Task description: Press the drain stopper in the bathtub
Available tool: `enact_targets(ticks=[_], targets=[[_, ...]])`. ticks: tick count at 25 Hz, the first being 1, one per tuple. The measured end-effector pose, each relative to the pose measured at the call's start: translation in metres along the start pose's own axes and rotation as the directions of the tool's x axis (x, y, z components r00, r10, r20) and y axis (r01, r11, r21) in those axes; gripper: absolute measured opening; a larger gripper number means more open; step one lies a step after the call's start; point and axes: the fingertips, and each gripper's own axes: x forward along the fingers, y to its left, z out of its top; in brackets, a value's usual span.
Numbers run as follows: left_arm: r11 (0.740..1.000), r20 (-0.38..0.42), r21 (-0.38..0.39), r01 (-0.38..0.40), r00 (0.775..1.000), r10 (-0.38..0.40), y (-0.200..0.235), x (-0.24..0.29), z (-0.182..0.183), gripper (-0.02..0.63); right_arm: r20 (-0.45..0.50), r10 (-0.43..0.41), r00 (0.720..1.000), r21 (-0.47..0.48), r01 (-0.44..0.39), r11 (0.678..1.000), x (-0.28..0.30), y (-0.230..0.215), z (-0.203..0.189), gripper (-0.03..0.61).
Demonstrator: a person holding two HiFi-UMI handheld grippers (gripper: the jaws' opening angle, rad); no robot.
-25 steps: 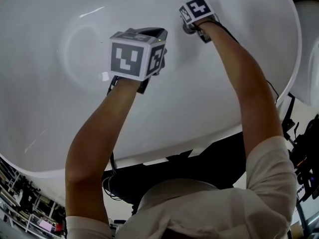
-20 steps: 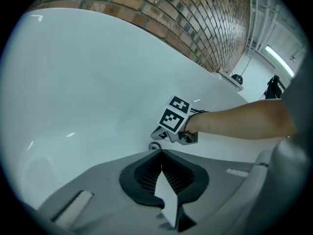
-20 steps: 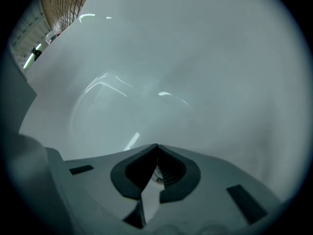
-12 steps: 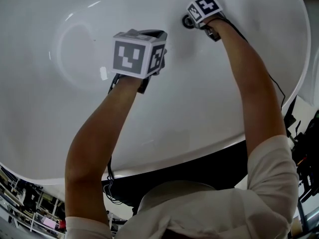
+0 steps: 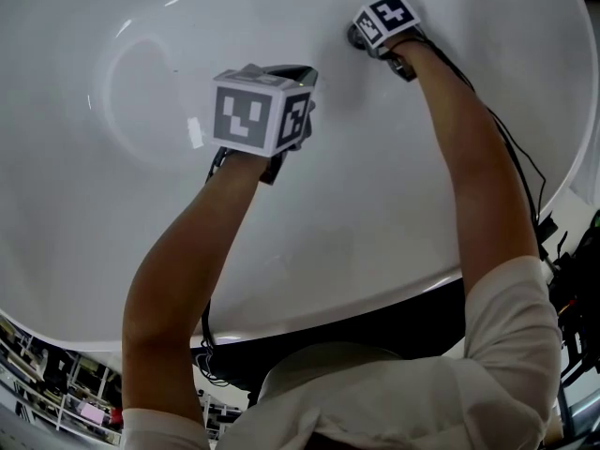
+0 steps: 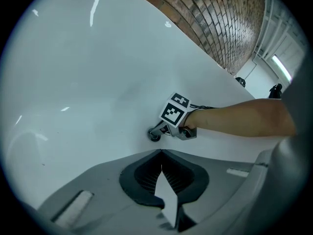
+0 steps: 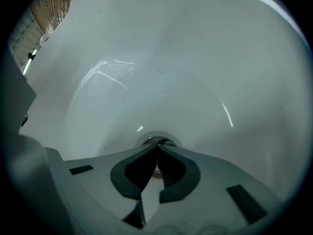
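The chrome drain stopper (image 7: 157,142) sits at the bottom of the white bathtub (image 5: 394,186). My right gripper (image 7: 157,147) is shut, with its joined tips right over the stopper and touching or nearly touching it. In the head view the stopper (image 5: 355,36) peeks out just left of the right gripper (image 5: 367,37) and its marker cube. From the left gripper view I see the right gripper (image 6: 157,132) pointing down at the stopper (image 6: 154,135). My left gripper (image 6: 160,152) is shut on nothing and hovers mid-tub (image 5: 292,71).
The tub's curved walls (image 6: 73,72) rise all around. A brick wall (image 6: 220,23) stands beyond the far rim. Black cables (image 5: 520,172) trail along the right arm. Cluttered floor shows below the near rim (image 5: 56,373).
The right gripper has closed in on the stopper, so less of the stopper shows beside the cube. The left gripper has stayed about where it was.
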Motion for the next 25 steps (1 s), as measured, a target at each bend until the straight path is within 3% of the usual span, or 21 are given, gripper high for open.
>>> enact_targets(ticks=[5,8,12,17,25], targets=[[1.000,0.003,-0.023,0.008,1.000,-0.008,0.000,0.000,-0.005,0.009,0.018,0.002,1.000,0.028,-0.002,1.000,-0.002,0.001,0.004,0.014],[0.999,0.002,-0.034,0.014,1.000,-0.014,0.000,0.002,-0.008,0.009,0.089,-0.039,0.995,0.110,0.029,0.994,-0.003,0.000,0.013,0.014],[1.000,-0.021,-0.020,0.007,1.000,-0.008,-0.004,0.003,-0.012,0.009,0.167,-0.095,0.981,0.112,0.077,0.991,-0.004,-0.002,0.016,0.017],[1.000,-0.024,-0.019,0.011,1.000,-0.011,-0.011,0.000,-0.012,0.009,0.144,-0.092,0.985,0.179,0.066,0.982,-0.004,-0.003,0.006,0.018],[0.999,-0.007,-0.033,0.020,1.000,-0.020,-0.006,0.000,-0.011,0.009,0.091,-0.020,0.996,0.206,0.001,0.979,-0.002,0.001,-0.005,0.017]])
